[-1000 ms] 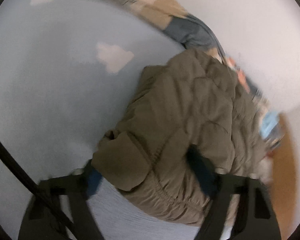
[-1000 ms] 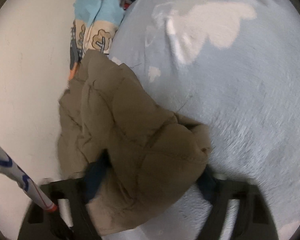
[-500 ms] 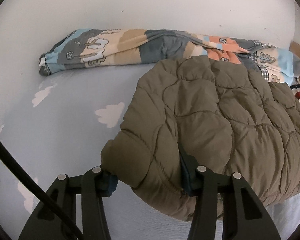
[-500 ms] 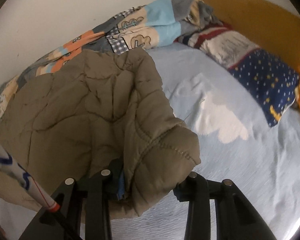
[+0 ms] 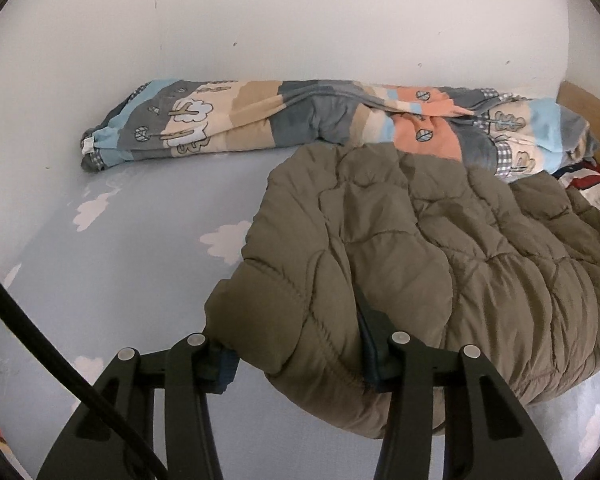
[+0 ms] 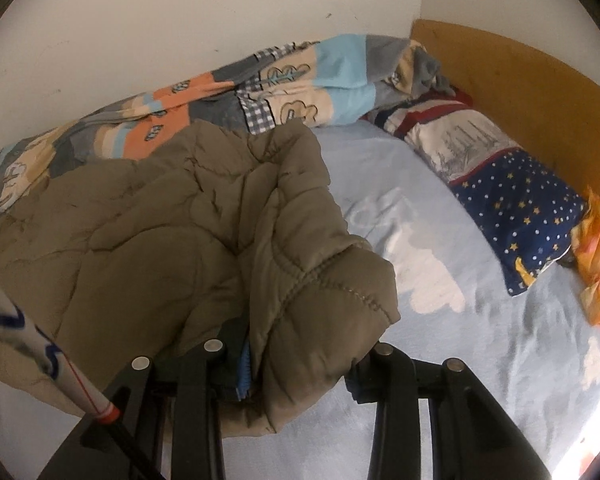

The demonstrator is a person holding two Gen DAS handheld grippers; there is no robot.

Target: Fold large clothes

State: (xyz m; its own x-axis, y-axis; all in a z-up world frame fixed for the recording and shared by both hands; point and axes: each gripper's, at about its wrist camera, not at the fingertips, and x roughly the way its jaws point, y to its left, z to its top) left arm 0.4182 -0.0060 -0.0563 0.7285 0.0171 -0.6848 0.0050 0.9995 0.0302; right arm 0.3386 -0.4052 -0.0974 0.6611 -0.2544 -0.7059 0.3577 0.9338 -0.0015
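An olive-brown quilted puffer jacket (image 5: 440,248) lies spread over a light blue bed sheet (image 5: 132,272) with white clouds. My left gripper (image 5: 296,348) is shut on the jacket's near left corner, a thick padded hem bunched between its fingers. The jacket also fills the left of the right wrist view (image 6: 172,224). My right gripper (image 6: 300,356) is shut on the jacket's near right corner, which bulges between its fingers. Both held corners sit slightly above the sheet.
A rolled patchwork quilt (image 5: 300,124) lies along the white wall behind the jacket. A star-patterned pillow (image 6: 512,200) rests against the wooden headboard (image 6: 532,80) at the right. An orange cloth (image 6: 596,264) lies at the right edge.
Both grippers swung from looking down at the jacket to looking level across the bed, still holding the corners. The jacket has spread out flatter toward the wall. Since half a second ago, little moved.
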